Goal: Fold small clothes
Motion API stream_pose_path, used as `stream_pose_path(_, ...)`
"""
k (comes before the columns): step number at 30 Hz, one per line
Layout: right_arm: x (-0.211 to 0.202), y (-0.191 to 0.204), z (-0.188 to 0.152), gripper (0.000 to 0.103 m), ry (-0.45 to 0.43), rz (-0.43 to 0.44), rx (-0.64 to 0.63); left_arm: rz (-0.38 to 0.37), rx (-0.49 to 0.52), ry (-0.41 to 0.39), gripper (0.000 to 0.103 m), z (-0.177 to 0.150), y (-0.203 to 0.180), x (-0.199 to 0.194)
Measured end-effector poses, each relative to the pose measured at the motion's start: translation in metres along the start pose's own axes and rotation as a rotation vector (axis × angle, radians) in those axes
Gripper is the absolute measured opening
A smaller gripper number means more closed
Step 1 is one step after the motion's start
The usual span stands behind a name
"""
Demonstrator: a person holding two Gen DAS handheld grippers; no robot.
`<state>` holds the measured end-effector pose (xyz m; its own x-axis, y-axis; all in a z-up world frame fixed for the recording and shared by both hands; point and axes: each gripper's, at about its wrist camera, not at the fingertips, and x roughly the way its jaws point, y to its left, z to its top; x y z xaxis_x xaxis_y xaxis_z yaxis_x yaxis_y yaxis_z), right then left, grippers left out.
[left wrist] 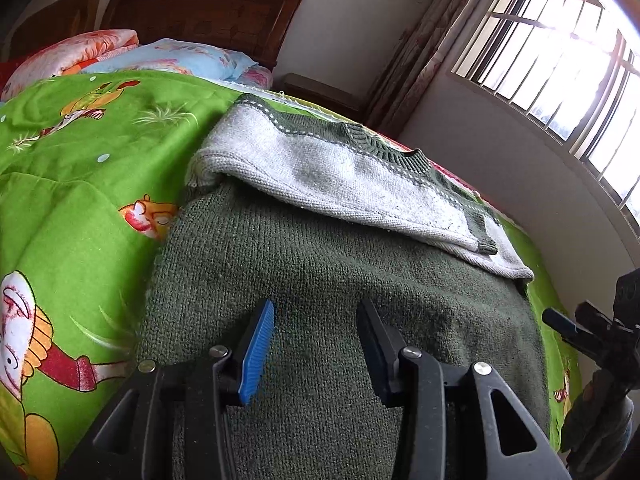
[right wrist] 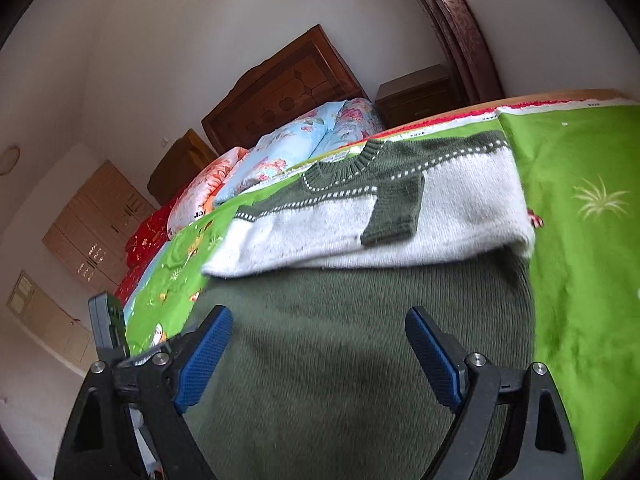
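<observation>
Sweater [left wrist: 320, 264] is lying flat on the bed, on the green cartoon bedsheet [left wrist: 80, 152], neckline pointing away toward the headboard [left wrist: 208, 12] at 12 o'clock.

Progress, judging from how it is lying: both sleeves are already sitting folded in across the chest. The grey-white sleeve band [right wrist: 360, 220] is running across the upper body, with a dark green cuff [right wrist: 394, 216] resting on top near the middle. The lower dark green body is lying unfolded, filling the near half of both wrist views. So sleeve folds look done; the bottom-to-top fold, and possibly a further halving, are looking like what is left.

Left gripper [left wrist: 316, 344] is hovering over the green body near the hem end, jaws standing apart, nothing between the pads, no knit pinched. Right gripper [right wrist: 320, 354] is doing likewise over the same panel, jaws standing wider apart, empty; its view is slightly blurred. In the left wrist view the right gripper is showing at 3 o'clock, off the sweater's right edge.

Hem itself is sitting below both frames, so its edge is not showing. Likely next step: both grippers taking the hem corners and carrying them up toward the collar [left wrist: 396, 156]. Risk: thick knit could drag the folded sleeves out of place if the lift is uneven.

Pillows [right wrist: 304, 140] are stacking at 11 o'clock, well apart from the sweater.
</observation>
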<state>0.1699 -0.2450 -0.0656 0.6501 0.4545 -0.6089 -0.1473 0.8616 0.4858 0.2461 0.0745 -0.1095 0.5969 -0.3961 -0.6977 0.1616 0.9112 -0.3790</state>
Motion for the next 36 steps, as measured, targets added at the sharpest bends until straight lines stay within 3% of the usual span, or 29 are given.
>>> stream_pose_path(6,-0.043,-0.005,-0.070,0.103,0.053,-0.104,-0.031,-0.023,-0.008,0.003,0.047,0.000,0.004,-0.002)
stream_pose_path(10,-0.083,-0.022,-0.099,0.103,0.017,-0.125,0.028,-0.034,-0.020,-0.001,0.047,-0.001,0.005,-0.007)
stream_pose_path(16,-0.134,-0.029,-0.138,0.103,-0.005,-0.325,-0.075,-0.073,0.006,-0.072,0.047,-0.026,0.002,-0.063)
stream_pose_path(22,-0.126,-0.018,-0.164,0.103,0.082,-0.532,-0.327,-0.004,0.071,-0.063,0.047,-0.062,0.012,-0.111)
stream_pose_path(26,-0.113,0.002,-0.178,0.103,0.118,-0.526,-0.473,0.046,0.097,-0.046,0.047,-0.095,0.026,-0.132)
stream_pose_path(29,-0.099,0.017,-0.190,0.103,0.138,-0.571,-0.597,0.099,0.137,-0.037,0.047,-0.120,0.031,-0.142)
stream_pose_path(36,-0.095,0.046,-0.189,0.103,0.077,-0.558,-0.664,0.112,0.191,-0.061,0.047,-0.141,0.031,-0.159)
